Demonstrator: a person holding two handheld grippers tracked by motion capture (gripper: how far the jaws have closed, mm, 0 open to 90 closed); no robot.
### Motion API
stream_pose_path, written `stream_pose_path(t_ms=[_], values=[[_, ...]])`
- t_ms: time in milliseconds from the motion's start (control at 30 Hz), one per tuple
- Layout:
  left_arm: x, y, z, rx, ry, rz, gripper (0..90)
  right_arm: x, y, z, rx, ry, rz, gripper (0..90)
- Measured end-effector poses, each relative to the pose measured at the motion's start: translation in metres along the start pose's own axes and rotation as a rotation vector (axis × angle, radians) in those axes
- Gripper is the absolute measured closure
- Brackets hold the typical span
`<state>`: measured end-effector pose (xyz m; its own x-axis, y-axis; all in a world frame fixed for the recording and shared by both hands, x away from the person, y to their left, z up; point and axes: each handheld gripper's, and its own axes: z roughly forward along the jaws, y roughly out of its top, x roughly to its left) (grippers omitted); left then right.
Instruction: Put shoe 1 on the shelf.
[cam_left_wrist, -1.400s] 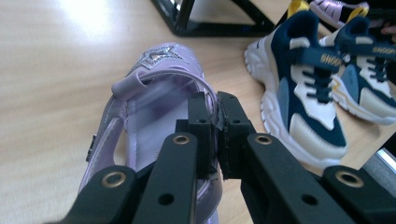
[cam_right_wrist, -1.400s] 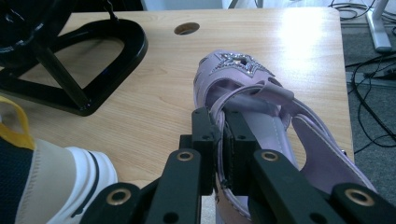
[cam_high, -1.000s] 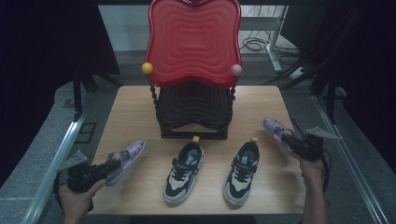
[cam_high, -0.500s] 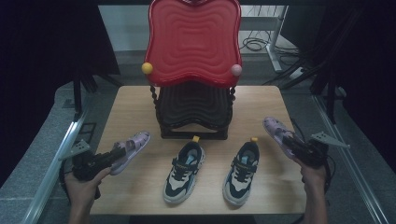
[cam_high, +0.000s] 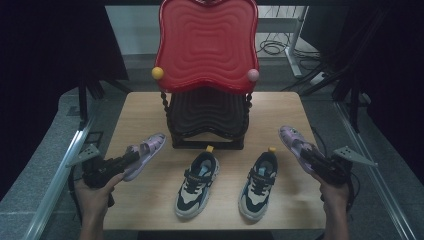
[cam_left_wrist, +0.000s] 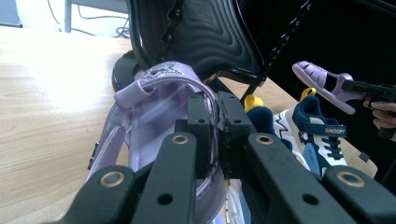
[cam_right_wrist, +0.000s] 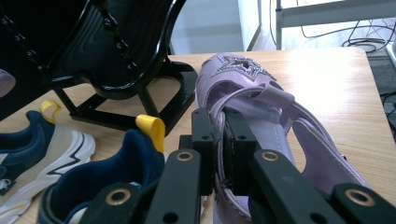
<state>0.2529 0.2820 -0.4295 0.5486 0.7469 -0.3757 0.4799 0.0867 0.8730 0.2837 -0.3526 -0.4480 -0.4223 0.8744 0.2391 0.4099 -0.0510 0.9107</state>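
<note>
- Left sandal: purple, lifted off the table at its left side, toe toward the rack. Your left gripper pinches it by the thin heel wall only; that edge can slide out or fold if you swing fast.
- Right sandal: purple, raised at the right side, toe pointing up the table. Your right gripper is clamped on its back rim, jaws nearly together. Same thin hold; the toe's weight can twist the sandal between the pads.
- Sneakers: a pair on the table between your hands, yellow heel loops toward the rack. They sit near both sandals; a low sweep inward can knock one askew.
- Rack: black tiers with a red top tray, just behind the sneakers. A sandal toe can catch its front rail or beaded post if you approach too level.
- Table: wood. A dropped sandal near either side edge can bounce off.
</note>
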Motion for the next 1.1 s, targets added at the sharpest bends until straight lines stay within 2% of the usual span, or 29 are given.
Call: stream_pose_path(t_ms=[200,467,833,1100], values=[[0.0,-0.003,0.001,0.001,-0.006,0.0,84.9,0.007,0.001,-0.002,-0.012,0.013,0.004,84.9],[-0.003,-0.005,0.006,0.003,-0.005,0.006,84.8,0.023,0.006,-0.002,-0.014,0.028,-0.038,84.7],[-0.008,-0.009,0.012,-0.028,0.008,0.021,84.6,0.048,0.013,0.001,-0.03,0.08,-0.105,84.4],[-0.012,-0.007,0.01,-0.061,0.011,0.028,84.4,0.062,0.014,0.006,-0.031,0.112,-0.126,84.4]])
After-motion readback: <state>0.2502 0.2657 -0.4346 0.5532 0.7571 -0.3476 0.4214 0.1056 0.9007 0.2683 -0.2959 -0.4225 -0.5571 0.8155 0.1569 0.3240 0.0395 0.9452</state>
